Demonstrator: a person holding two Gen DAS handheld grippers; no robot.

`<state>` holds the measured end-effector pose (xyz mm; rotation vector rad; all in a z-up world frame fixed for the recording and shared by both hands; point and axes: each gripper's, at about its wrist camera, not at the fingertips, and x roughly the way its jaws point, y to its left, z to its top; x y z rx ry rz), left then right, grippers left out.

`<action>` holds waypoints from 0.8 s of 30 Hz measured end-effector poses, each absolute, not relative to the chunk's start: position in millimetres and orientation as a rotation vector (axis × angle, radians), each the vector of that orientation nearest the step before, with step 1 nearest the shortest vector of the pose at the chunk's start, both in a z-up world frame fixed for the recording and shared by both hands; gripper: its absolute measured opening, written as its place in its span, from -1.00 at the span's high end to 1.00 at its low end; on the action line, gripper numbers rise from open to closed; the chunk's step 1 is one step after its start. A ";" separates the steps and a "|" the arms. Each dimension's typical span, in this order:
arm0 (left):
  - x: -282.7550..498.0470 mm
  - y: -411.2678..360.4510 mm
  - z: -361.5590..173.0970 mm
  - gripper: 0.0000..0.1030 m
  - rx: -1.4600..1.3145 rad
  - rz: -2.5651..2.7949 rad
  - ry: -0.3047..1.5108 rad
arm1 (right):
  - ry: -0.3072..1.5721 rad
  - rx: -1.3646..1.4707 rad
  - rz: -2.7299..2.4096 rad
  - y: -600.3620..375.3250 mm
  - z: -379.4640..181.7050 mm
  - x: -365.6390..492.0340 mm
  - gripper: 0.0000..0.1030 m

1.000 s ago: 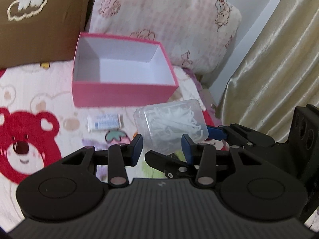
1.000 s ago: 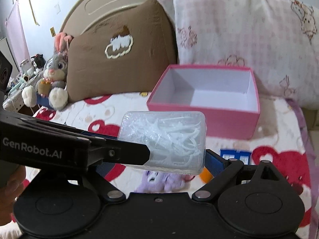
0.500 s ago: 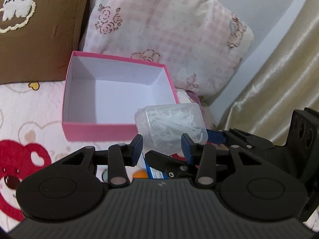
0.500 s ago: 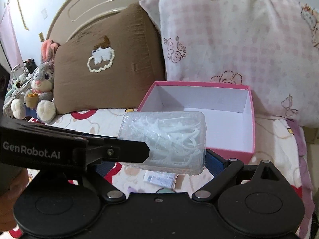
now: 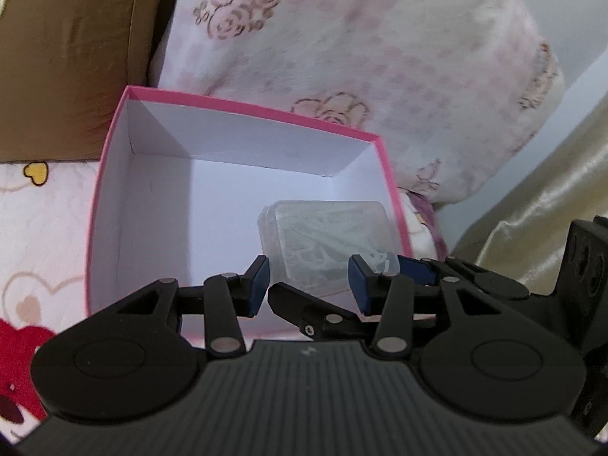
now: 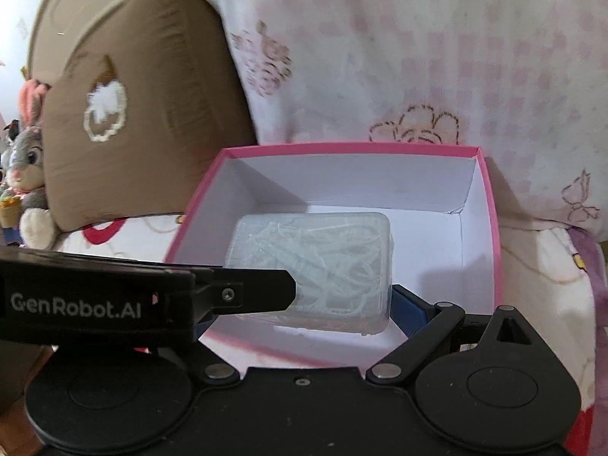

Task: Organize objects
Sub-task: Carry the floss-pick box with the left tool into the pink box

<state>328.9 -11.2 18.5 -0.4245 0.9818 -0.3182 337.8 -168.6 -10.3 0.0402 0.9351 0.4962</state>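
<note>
I am seeing a brown cushion (image 6: 144,114) leaning beside a pink checked pillow (image 6: 437,57) at the far side; a plush rabbit (image 6: 28,167) is sitting far left, a gold curtain (image 5: 532,197) hanging right.

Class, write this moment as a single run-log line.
right claw: grips clear floss-pick case | case: over pink box | left claw: empty
</note>
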 end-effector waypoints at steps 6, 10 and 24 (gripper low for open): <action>367.1 -0.6 -11.0 0.16 -0.416 -0.282 1.039 | 1.005 0.063 0.493 -153.5 -43.2 372.2 -0.87; 383.6 6.4 -29.1 0.17 -0.415 -0.281 1.070 | 1.035 0.062 0.497 -145.3 -61.8 386.3 -0.87; 408.8 19.8 -60.2 0.42 -0.440 -0.221 1.093 | 1.217 0.022 0.617 -136.6 -86.8 424.0 -0.89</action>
